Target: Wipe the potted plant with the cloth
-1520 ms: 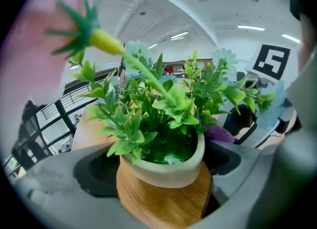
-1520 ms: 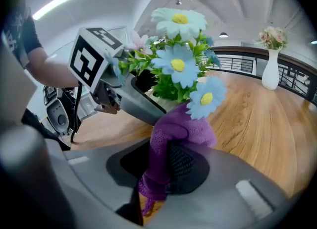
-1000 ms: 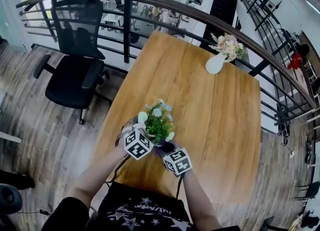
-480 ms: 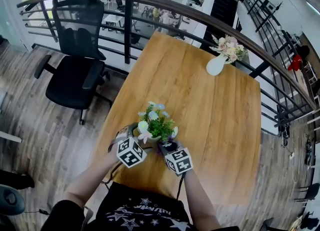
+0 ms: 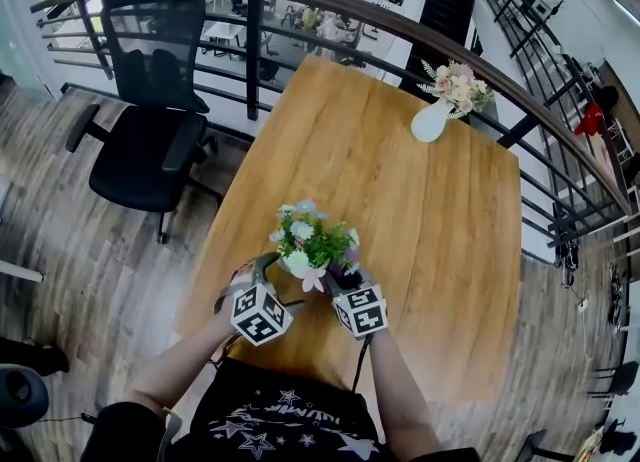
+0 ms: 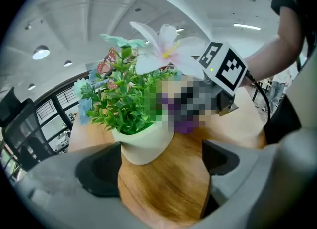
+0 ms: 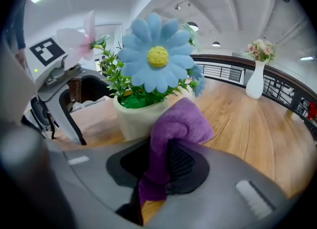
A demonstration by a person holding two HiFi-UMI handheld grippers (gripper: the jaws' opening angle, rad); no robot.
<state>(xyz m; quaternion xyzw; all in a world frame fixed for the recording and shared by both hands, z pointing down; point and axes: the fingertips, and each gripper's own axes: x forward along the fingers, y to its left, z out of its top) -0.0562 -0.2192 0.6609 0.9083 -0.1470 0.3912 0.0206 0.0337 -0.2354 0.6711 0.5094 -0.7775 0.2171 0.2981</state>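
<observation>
The potted plant [image 5: 313, 242] stands near the front edge of the wooden table [image 5: 420, 230]: green leaves, blue, white and pink flowers, a cream pot [image 6: 144, 143]. My left gripper [image 5: 272, 280] is open at the pot's left side, and the pot sits just ahead of its pads [image 6: 98, 171], not between them. My right gripper [image 5: 346, 282] is shut on a purple cloth [image 7: 179, 125]. The cloth's folded end is at the pot's [image 7: 136, 118] right side, below a blue flower [image 7: 156, 56]; whether it touches the pot is unclear.
A white vase of pink flowers [image 5: 434, 118] stands at the table's far right corner. A black office chair [image 5: 148, 120] is left of the table. A dark railing [image 5: 300, 0] runs behind the table and along its right side. The table's front edge is close to the person.
My left gripper has drawn back toward the person, away from the pot. The right gripper with the cloth has edged slightly forward beside the plant.
</observation>
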